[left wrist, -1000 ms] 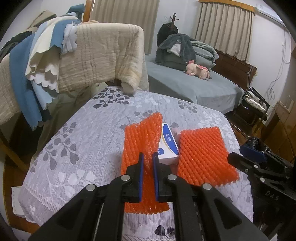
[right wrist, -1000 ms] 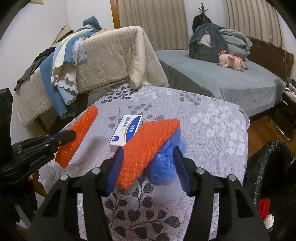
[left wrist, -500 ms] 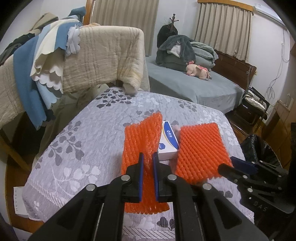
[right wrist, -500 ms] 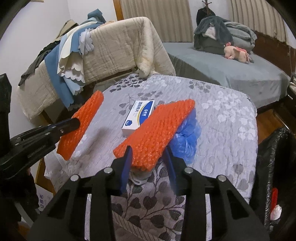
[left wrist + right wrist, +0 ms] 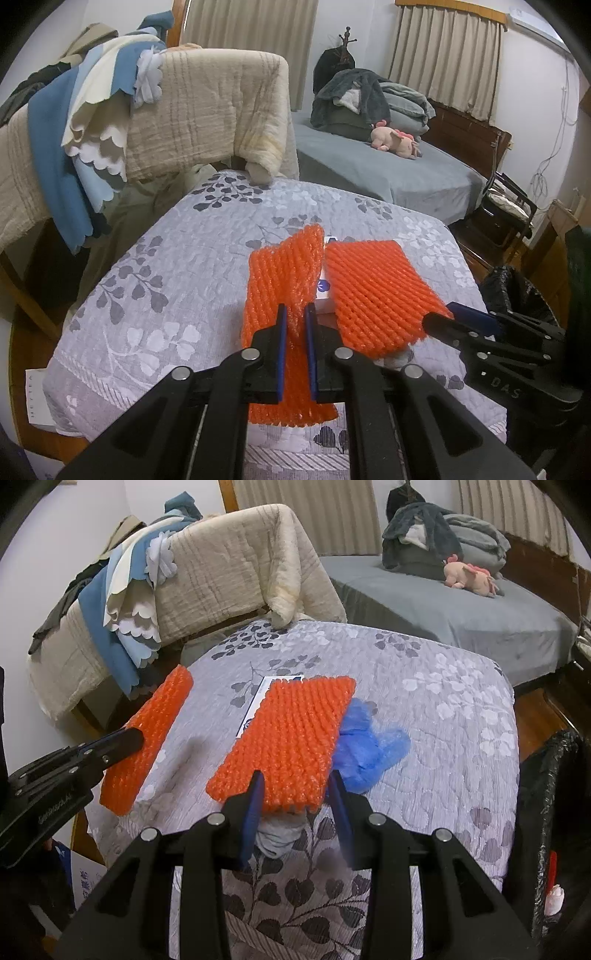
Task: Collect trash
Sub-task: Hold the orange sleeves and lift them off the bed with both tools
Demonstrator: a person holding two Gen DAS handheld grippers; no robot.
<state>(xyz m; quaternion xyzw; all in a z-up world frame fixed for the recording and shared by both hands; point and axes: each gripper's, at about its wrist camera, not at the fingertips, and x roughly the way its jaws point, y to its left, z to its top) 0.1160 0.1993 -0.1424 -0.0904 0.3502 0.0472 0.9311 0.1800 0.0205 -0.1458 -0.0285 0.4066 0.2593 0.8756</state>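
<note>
Bedroom: table under a grey leaf-print cloth (image 5: 424,709), bed (image 5: 388,173) behind, black bin bag (image 5: 513,291) beside it. Left gripper (image 5: 294,321) pinches one orange foam net (image 5: 280,280); right gripper (image 5: 295,790) clamps the other orange net (image 5: 295,731), both angled down over the table.

Little lettering to read here

The right claw (image 5: 439,320) carries raised letters "DAS" on its black body; print on the white box (image 5: 258,701) and the carton (image 5: 86,880) by the floor is too small to read.
</note>
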